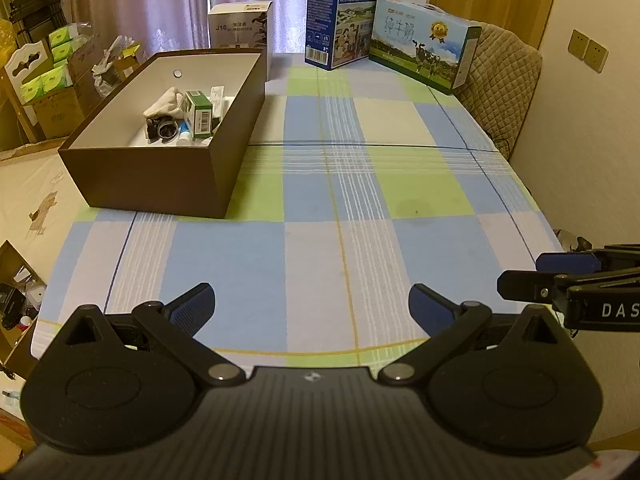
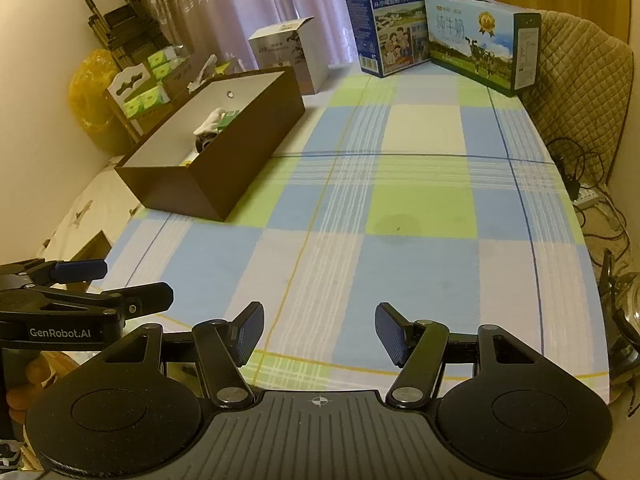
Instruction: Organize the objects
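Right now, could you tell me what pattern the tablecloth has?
The tablecloth is a plaid of blue, green and white squares, clearest in the left wrist view.

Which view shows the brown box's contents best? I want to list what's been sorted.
The left wrist view: it looks down into the brown box, showing a green carton and white cloth. In the right wrist view the box wall hides most of them.
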